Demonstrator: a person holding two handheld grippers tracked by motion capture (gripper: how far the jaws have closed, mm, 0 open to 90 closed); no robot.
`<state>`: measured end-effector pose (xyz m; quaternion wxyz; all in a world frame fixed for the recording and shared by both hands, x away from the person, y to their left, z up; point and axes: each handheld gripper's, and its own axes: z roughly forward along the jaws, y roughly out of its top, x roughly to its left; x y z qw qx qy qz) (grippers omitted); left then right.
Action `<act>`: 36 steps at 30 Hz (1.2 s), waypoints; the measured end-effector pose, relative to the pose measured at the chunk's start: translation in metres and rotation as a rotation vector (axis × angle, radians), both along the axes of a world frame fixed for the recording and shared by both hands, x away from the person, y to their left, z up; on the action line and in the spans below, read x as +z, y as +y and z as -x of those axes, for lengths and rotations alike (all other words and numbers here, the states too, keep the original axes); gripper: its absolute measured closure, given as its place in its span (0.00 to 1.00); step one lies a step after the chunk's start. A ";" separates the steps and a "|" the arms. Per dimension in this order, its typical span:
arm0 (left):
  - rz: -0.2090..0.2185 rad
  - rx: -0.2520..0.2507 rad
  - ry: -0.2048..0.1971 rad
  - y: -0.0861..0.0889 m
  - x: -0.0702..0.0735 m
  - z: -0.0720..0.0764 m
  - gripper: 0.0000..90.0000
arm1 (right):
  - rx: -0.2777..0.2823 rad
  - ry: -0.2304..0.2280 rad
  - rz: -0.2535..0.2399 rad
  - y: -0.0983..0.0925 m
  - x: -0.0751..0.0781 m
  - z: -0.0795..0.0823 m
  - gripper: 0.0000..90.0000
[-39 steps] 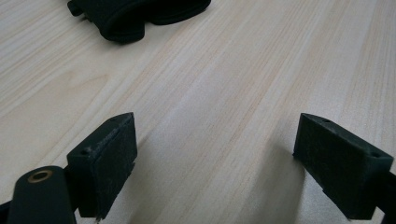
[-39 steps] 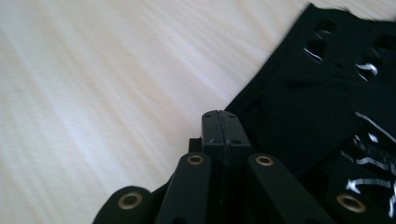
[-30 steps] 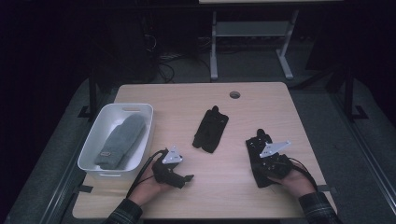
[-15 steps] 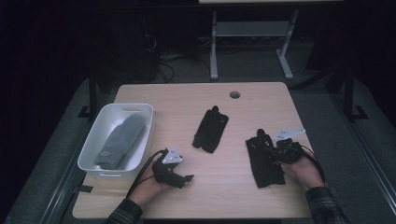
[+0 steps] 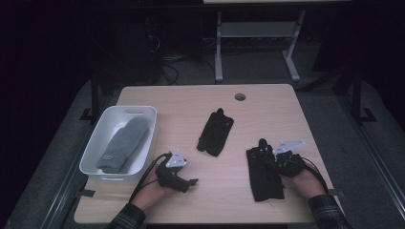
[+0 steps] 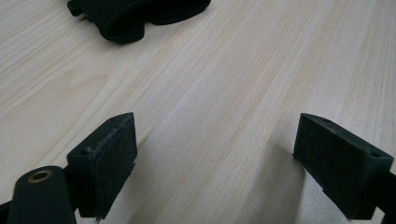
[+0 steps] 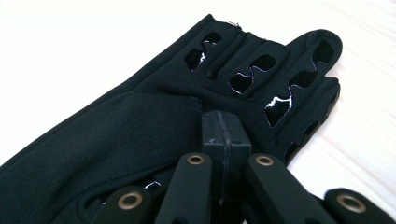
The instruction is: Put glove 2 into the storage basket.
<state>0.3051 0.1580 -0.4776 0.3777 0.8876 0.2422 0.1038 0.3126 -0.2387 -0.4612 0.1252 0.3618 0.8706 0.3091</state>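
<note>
High view adds the white bin (image 5: 102, 164) with a grey mitten (image 5: 123, 144) at left. Right tongs (image 7: 226, 125) closed, empty, tips over the near-right black glove (image 7: 140, 126). Left tongs (image 6: 215, 154) open on bare worktop (image 6: 224, 84).

My high view sits above my side of the table (image 5: 267, 100) and looks forward and down, far enough back to take in the whole top and the floor beyond. My left gripper view rides low, close over the wood, facing a black glove (image 6: 135, 16) near the table's middle (image 5: 216, 133). My right gripper view sits nearly on a second glove (image 7: 154, 126), which the high view shows near the table's right edge (image 5: 262, 172).
</note>
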 end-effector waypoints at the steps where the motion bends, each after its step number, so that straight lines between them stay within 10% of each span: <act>1: 0.000 0.000 0.000 0.000 0.000 0.000 0.14 | 0.007 0.000 0.000 0.004 0.000 0.002 1.00; 17: 0.003 0.003 0.006 0.000 0.000 0.000 0.14 | 0.053 0.010 0.007 0.039 0.002 0.023 0.99; 27: 0.010 0.004 0.008 0.000 0.000 0.000 0.14 | -0.054 -0.086 -0.069 0.001 0.009 0.017 0.53; 36: 0.005 0.001 0.008 0.000 0.000 0.000 0.14 | -0.189 -0.068 -0.073 -0.041 -0.009 0.007 0.26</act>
